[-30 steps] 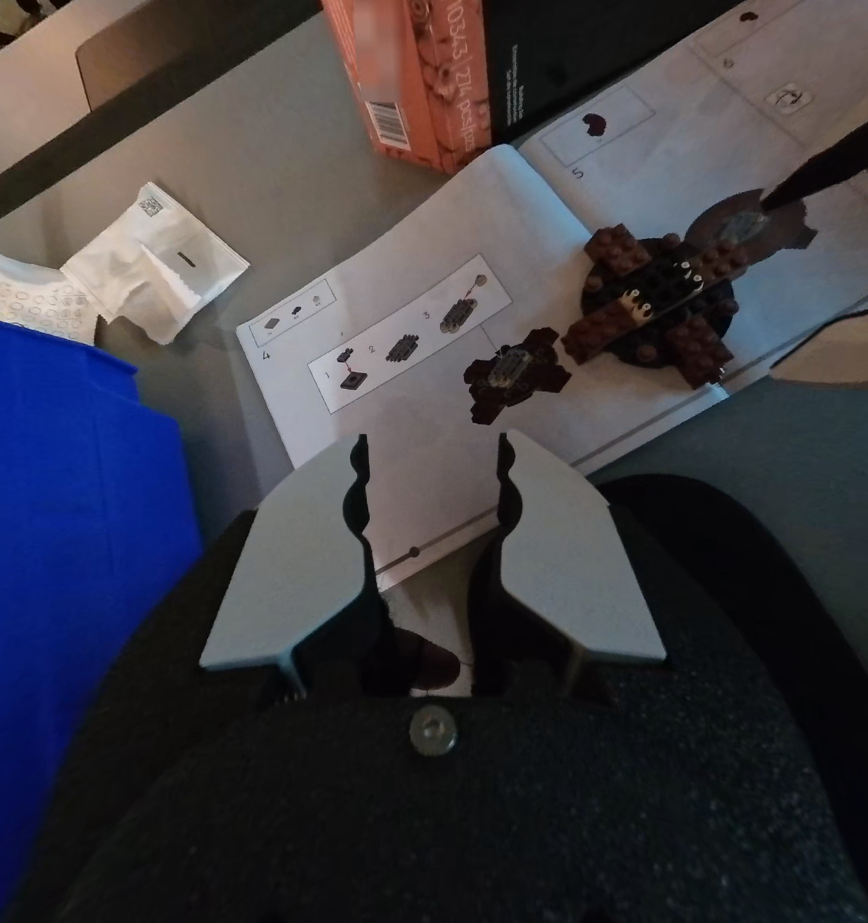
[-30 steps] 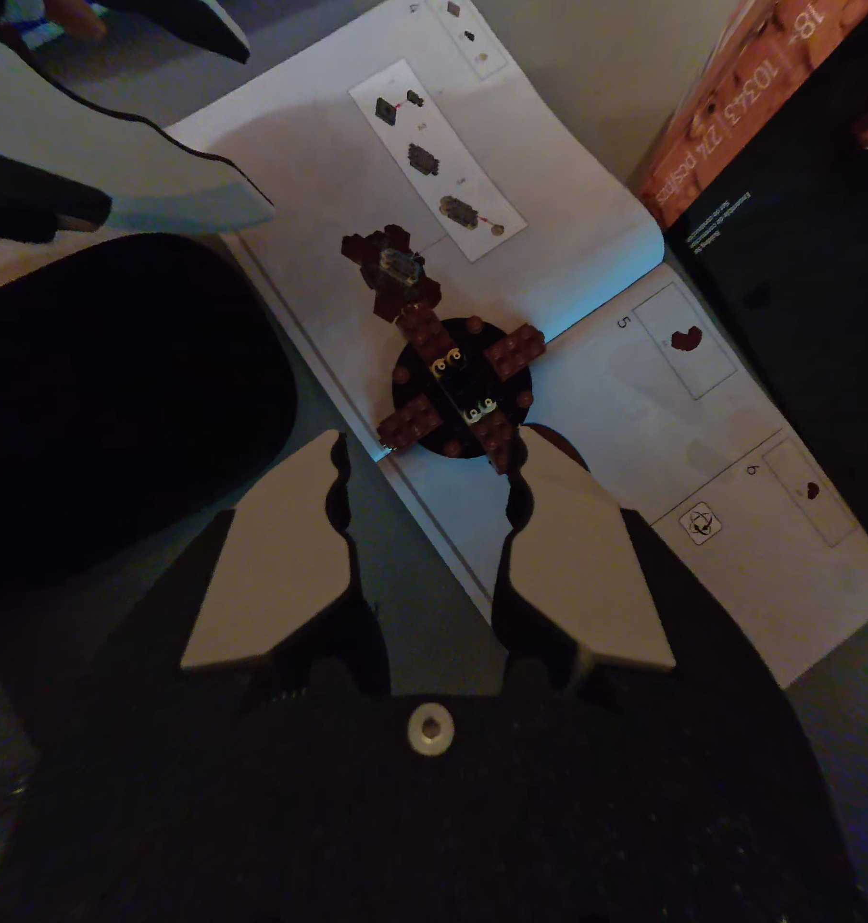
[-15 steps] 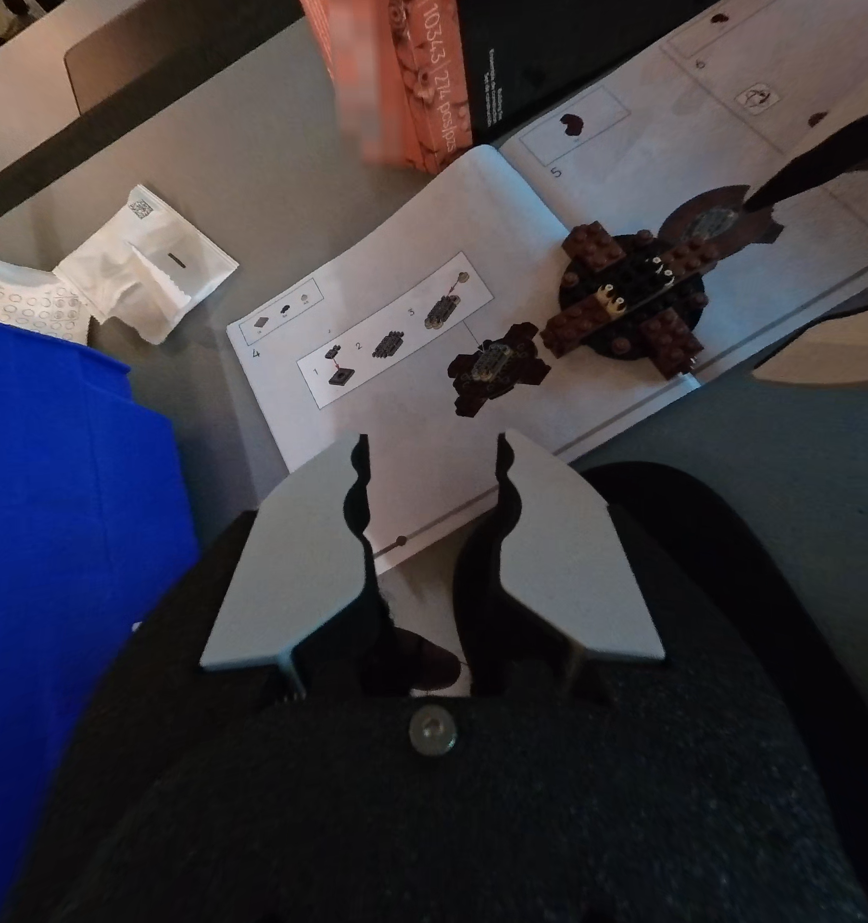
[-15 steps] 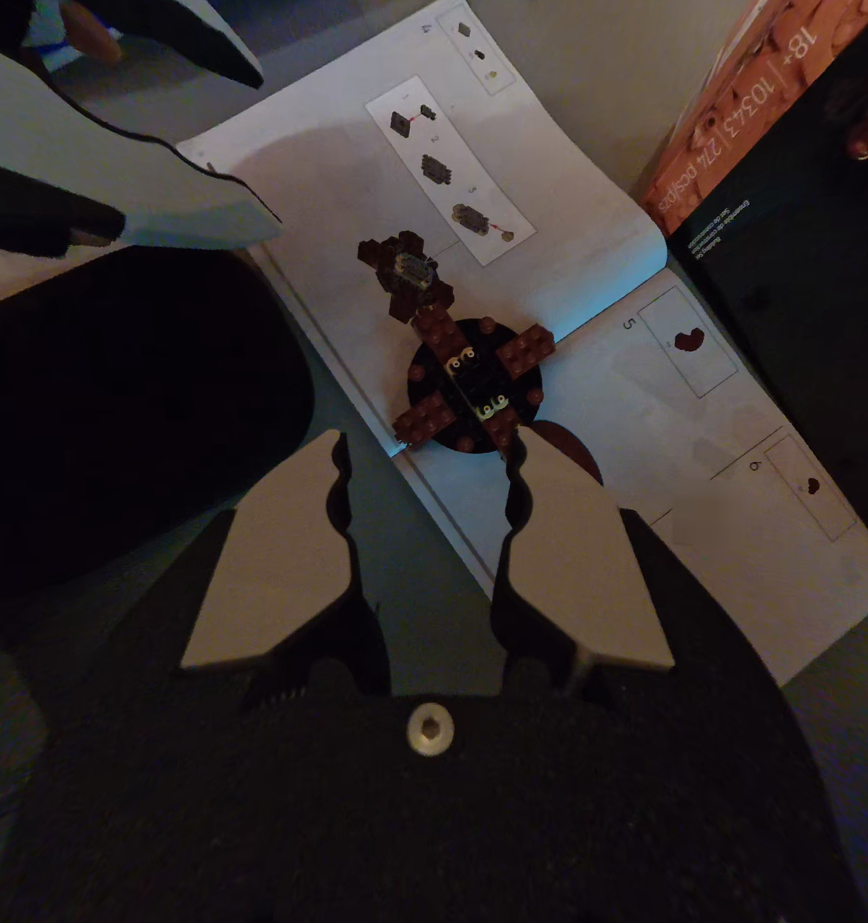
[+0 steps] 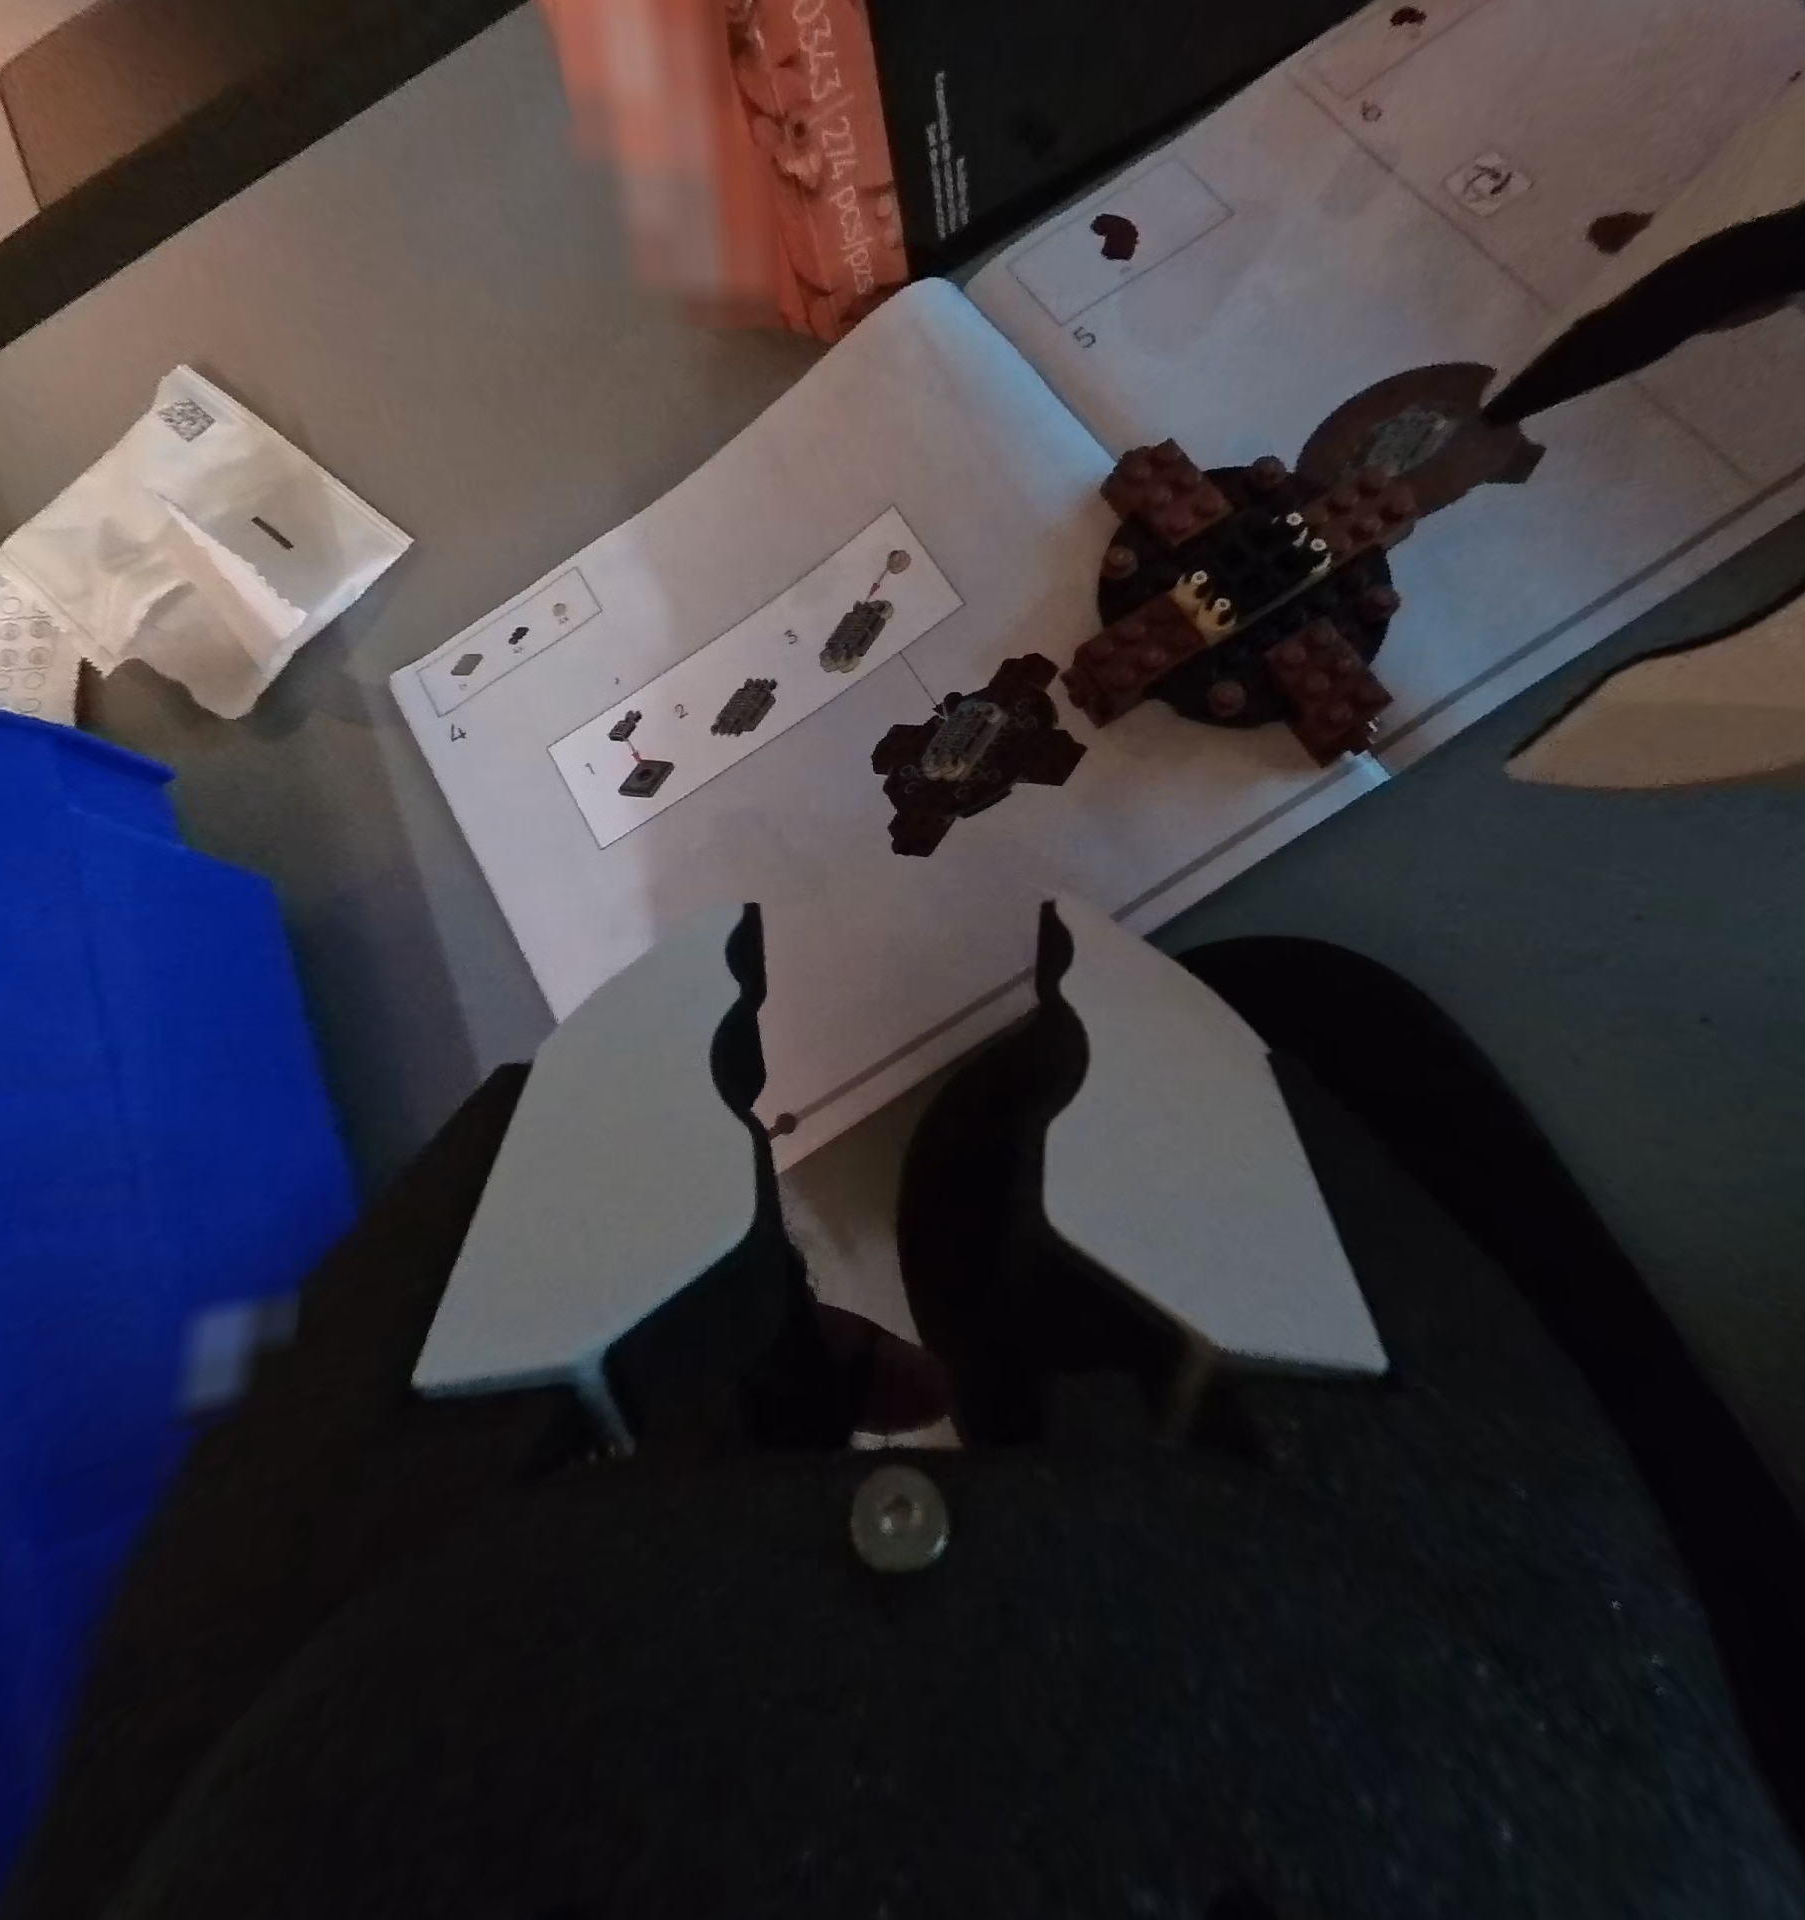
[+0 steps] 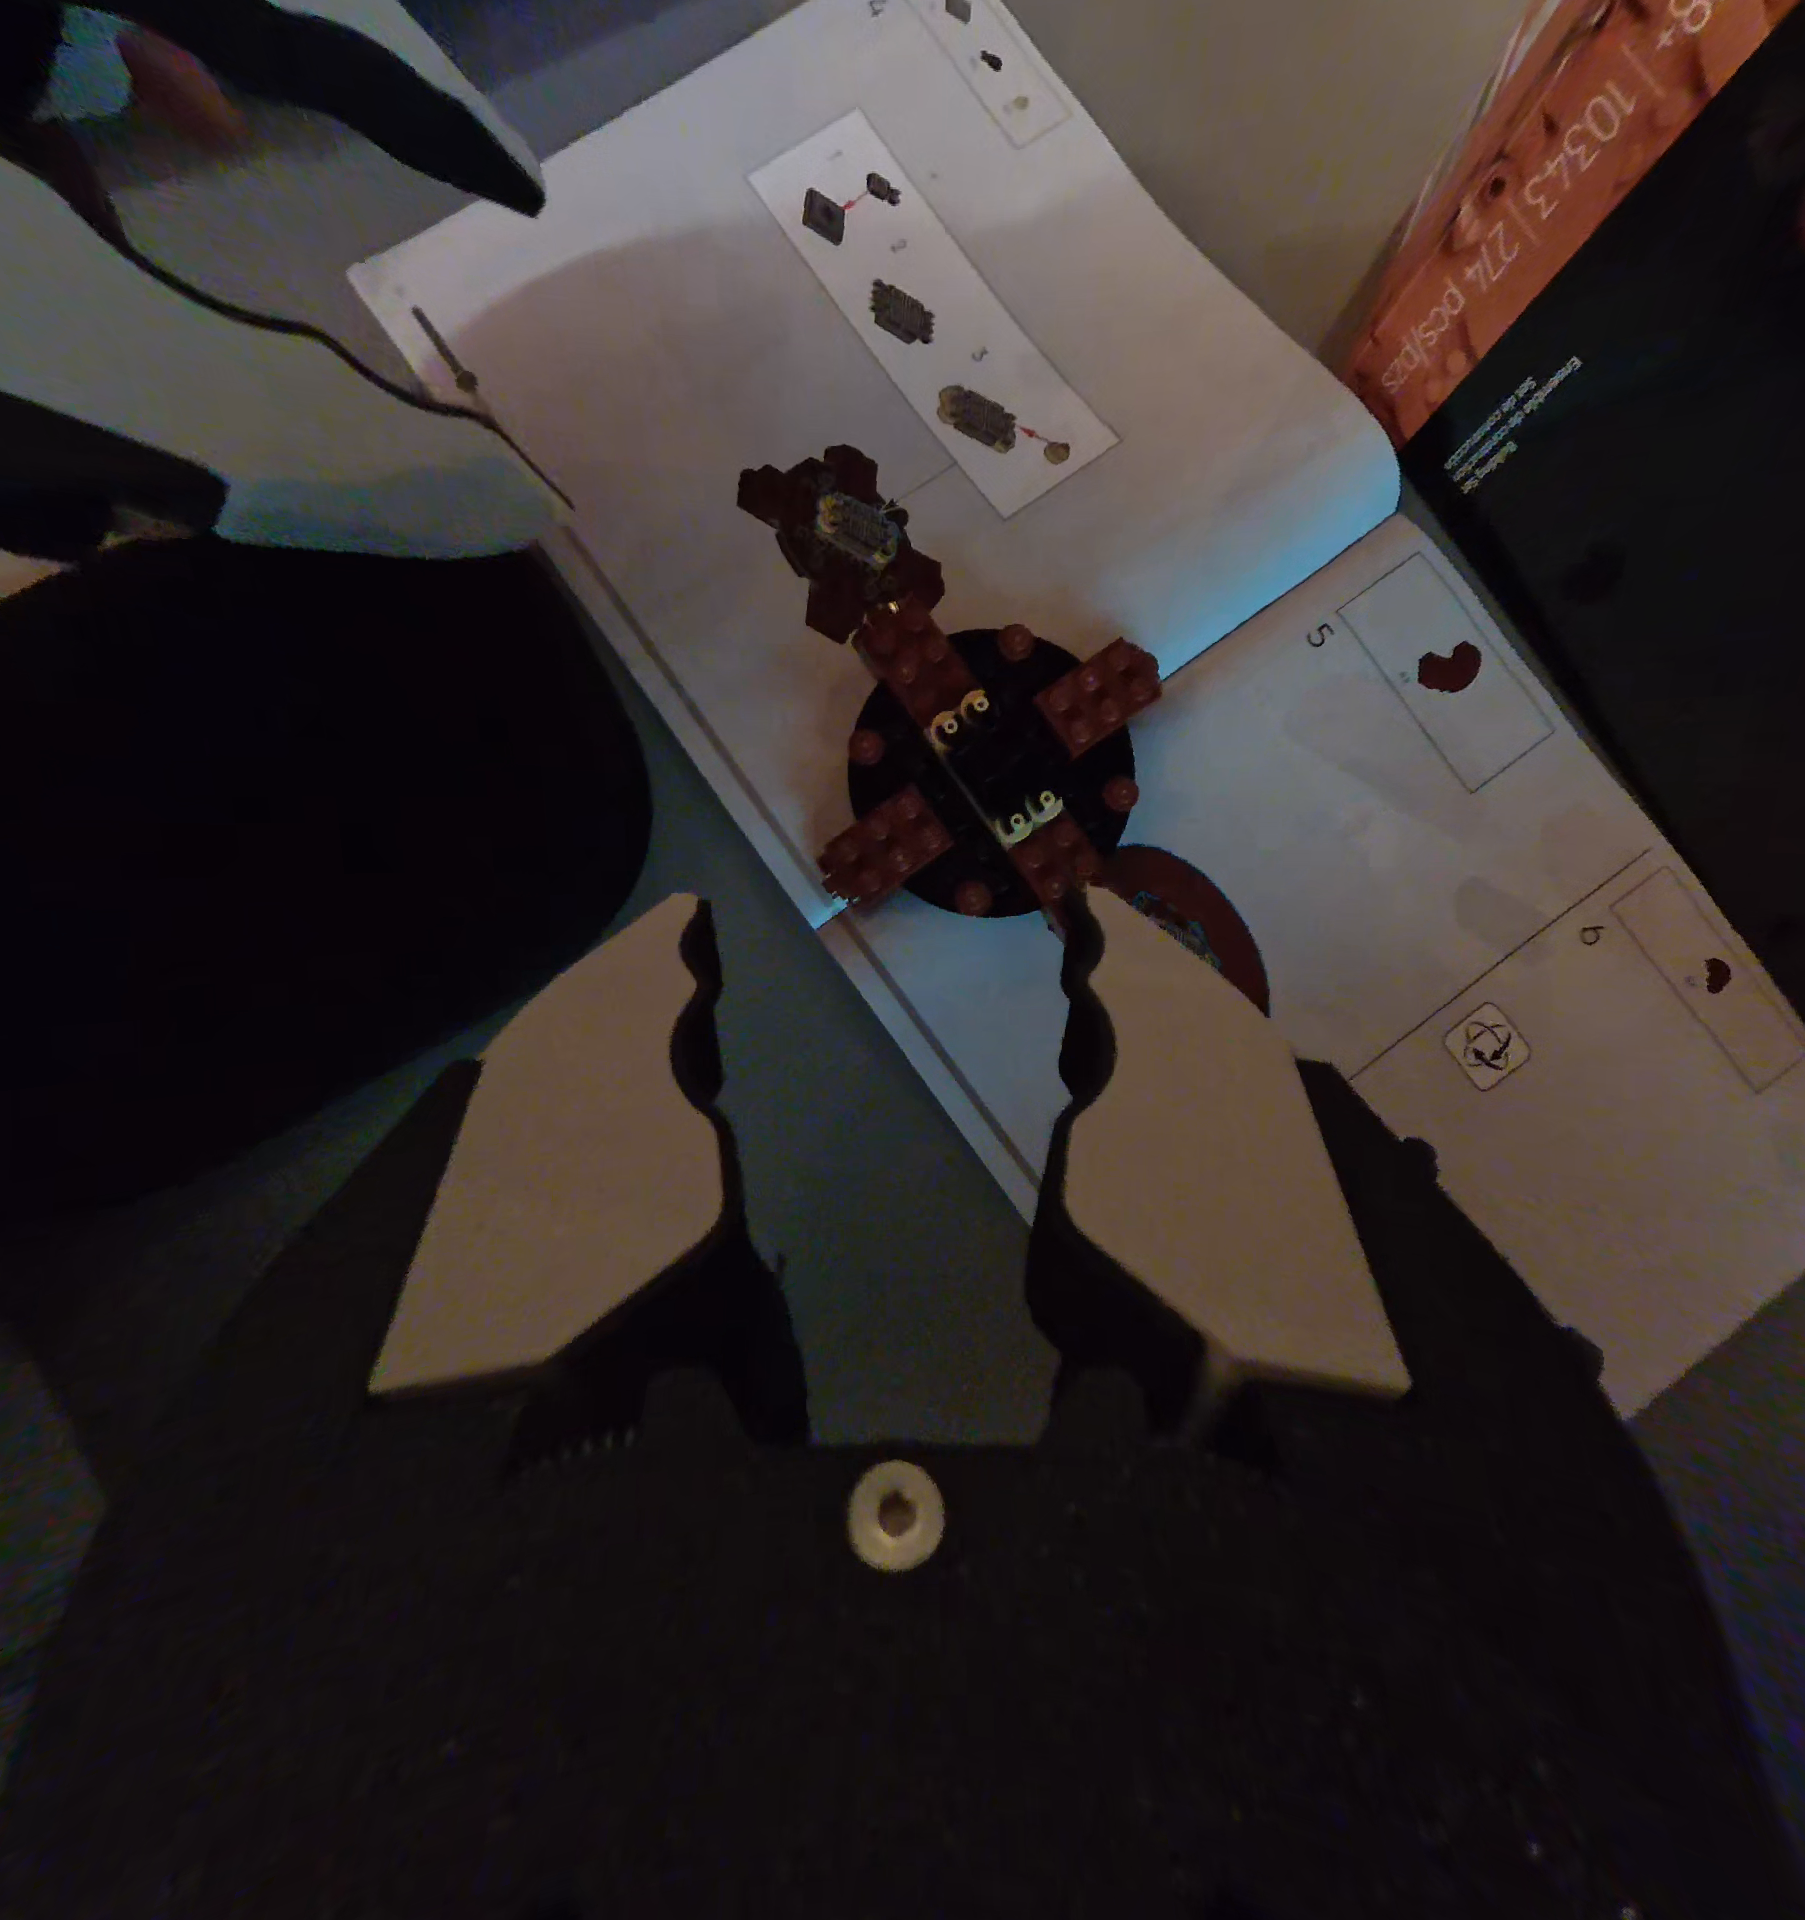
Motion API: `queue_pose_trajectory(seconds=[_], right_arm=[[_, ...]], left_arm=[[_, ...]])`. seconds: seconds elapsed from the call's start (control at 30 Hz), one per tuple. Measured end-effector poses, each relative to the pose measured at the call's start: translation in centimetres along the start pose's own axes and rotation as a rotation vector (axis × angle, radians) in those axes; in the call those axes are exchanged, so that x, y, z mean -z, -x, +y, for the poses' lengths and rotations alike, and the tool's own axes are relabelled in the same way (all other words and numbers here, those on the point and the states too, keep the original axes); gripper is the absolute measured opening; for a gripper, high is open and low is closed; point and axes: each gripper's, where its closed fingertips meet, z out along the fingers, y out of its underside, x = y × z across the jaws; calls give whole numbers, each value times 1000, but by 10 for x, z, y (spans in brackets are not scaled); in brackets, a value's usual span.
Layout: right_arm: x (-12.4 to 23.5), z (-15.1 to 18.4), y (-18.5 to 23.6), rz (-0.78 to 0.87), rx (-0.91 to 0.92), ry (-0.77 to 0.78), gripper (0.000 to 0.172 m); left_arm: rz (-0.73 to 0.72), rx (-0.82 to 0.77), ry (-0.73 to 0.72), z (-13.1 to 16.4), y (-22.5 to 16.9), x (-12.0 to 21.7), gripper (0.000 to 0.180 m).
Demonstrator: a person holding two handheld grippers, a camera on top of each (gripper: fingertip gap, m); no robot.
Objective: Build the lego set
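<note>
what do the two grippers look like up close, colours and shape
Both match: the left gripper and right gripper each have two broad pale grey fingers that taper toward the tips. Their inner edges carry black pads with a wavy, scalloped outline. The fingers sit on a black, grainy-textured body with one silver hex screw centred behind them. No cables or markings show.
</note>
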Motion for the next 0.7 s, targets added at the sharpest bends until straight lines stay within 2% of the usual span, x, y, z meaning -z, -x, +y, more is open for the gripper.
queue_pose_trajectory(seconds=[0.07, 0.17, 0.27, 0.43, 0.57, 0.7], right_arm=[[0, 2, -1, 2, -3, 0, 66], [1, 5, -1, -1, -16, -9, 70], [4, 10, -2, -10, -37, -20, 73], [4, 18, -2, -64, -66, -53, 75], [11, 17, 2, -96, -33, -76, 84], [26, 20, 9, -126, 37, -90, 84]], left_arm=[[52, 1, -3, 0, -8, -1, 59], [163, 54, -21, -1, -24, 1, 81], [151, 98, -25, 8, -26, 10, 96], [88, 160, -2, 29, -41, 32, 105], [7, 229, -39, 20, -53, 35, 113], [-9, 261, -83, 9, -79, 39, 113]])
